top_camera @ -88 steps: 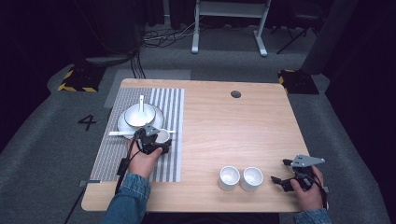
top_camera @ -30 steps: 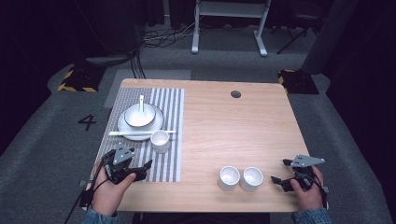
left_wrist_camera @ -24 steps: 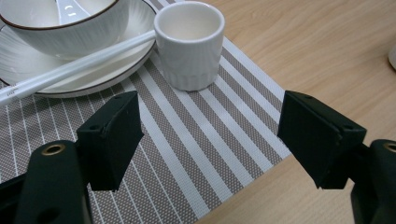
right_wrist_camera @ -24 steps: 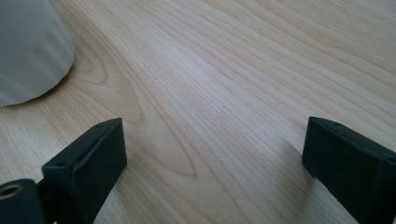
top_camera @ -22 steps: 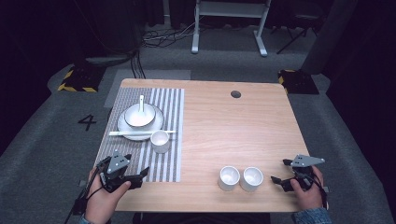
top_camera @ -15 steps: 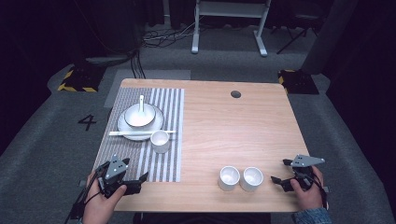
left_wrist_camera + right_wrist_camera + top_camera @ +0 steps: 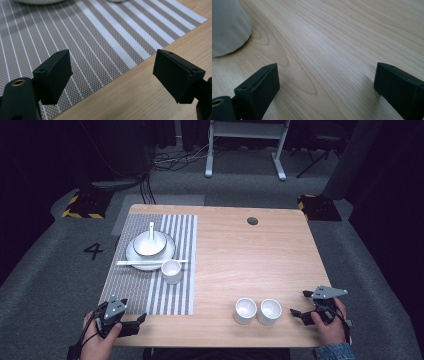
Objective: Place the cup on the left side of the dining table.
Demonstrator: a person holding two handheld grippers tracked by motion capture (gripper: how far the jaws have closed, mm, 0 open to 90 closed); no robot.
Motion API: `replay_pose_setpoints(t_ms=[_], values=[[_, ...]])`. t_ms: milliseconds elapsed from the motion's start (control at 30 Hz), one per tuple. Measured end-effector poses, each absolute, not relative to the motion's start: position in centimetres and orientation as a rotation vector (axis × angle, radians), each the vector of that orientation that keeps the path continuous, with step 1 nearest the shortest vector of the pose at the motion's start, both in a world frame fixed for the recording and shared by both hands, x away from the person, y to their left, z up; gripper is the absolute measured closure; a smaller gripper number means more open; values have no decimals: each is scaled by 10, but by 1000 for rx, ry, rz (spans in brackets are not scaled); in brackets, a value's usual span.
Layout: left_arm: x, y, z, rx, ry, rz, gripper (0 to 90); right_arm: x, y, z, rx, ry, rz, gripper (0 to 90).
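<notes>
I read the job as laying a place setting, and I judged it partly done. On the grey-and-white striped woven placemat [image 7: 150, 265], left of centre in the high view, a white round plate [image 7: 150, 252] carried a white bowl with a white spoon [image 7: 151, 231] standing in it. A pair of pale chopsticks [image 7: 150, 262] lay across the plate's near edge, and one small white ceramic cup [image 7: 171, 271] sat just beside them on the mat.

Two more small white cups [image 7: 257, 311] stood touching, side by side on bare wood at the lower centre; I judged these were what was left to place.

My left gripper [image 7: 135, 322] hung at the lower left, over the mat's near corner, jaws spread wide and holding nothing. My right gripper [image 7: 298, 314] rested at the lower right, near the pair of cups, jaws also wide and empty; the pale shape at the upper left of its own view was probably the nearer cup.

The light wooden table [image 7: 250, 255] had a dark round hole [image 7: 252, 221] near its far edge. Around it lay grey carpet marked with a number 4 [image 7: 93, 251], yellow-and-black striped blocks [image 7: 80, 206], and a white metal stand [image 7: 245, 145] in a dark room.
</notes>
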State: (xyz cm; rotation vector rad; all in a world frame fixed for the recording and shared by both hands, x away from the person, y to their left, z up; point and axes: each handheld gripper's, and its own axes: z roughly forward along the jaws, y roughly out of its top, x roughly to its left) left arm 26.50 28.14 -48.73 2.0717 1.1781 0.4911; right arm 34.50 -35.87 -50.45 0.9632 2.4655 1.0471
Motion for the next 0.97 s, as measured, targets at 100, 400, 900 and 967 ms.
replay_pose_setpoints(t_ms=[100, 400, 900, 967], values=[[266, 284, -493, 2085, 1184, 483, 157, 345, -359, -505, 963, 2466, 1047, 64], [268, 294, -510, 2085, 1125, 484, 151, 345, -359, -505, 962, 2466, 1047, 64], [263, 294, -515, 2026, 1146, 504, 150, 345, -359, -505, 962, 2466, 1047, 64], [263, 294, -515, 2025, 1147, 505, 150, 345, -359, -505, 961, 2466, 1046, 64]])
